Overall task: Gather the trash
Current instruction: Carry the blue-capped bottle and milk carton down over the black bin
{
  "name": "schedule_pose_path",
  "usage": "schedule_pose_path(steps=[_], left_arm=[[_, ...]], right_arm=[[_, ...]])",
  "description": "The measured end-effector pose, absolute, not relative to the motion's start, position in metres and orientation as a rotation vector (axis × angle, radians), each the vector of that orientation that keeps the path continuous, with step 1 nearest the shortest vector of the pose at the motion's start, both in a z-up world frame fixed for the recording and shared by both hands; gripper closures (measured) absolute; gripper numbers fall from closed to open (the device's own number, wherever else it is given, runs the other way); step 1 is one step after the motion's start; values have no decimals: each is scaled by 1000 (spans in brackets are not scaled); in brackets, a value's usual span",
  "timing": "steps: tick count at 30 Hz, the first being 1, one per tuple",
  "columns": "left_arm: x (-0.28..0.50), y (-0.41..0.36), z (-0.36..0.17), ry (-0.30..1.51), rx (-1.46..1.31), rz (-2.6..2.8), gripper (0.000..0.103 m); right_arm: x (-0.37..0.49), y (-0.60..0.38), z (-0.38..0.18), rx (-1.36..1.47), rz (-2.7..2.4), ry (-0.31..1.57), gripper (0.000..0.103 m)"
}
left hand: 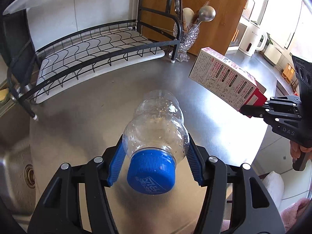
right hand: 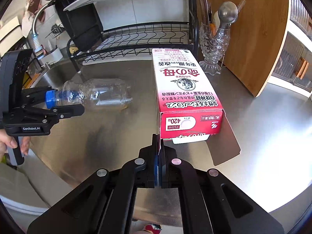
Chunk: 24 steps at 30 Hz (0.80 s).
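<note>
Two hand-held grippers | left point(left hand: 155, 161) clamps bottle point(left hand: 158, 124) | right point(right hand: 159, 156) pinches carton point(right hand: 181, 89) flap

The bottle point(left hand: 158, 124) is clear plastic with a ribbed blue cap point(left hand: 151, 170) bearing white lettering. The box point(right hand: 185, 95) is white fading to pink-red, printed with red and black characters. Each hand-held gripper is black with blue ridged pads point(left hand: 117, 163). The table point(left hand: 117, 85) is brushed grey steel. The dish rack point(left hand: 93, 44) is black wire over a white tray. The vase point(right hand: 213, 44) is clear glass with a scale pattern, beside a brown wooden board point(right hand: 253, 29).
</note>
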<state>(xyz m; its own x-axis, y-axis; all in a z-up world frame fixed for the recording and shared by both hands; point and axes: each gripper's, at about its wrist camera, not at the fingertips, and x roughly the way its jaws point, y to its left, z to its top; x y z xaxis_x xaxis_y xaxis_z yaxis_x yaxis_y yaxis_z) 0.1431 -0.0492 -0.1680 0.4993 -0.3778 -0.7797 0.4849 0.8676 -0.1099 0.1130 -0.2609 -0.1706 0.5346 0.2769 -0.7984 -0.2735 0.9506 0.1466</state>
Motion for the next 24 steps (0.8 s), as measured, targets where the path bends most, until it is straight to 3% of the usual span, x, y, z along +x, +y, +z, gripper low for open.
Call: schedule_pose_path(steps=[24], left_arm=[[-61, 35, -104, 823, -8, -339, 48]], right_arm=[[-36, -203, -126, -25, 548, 938, 101]])
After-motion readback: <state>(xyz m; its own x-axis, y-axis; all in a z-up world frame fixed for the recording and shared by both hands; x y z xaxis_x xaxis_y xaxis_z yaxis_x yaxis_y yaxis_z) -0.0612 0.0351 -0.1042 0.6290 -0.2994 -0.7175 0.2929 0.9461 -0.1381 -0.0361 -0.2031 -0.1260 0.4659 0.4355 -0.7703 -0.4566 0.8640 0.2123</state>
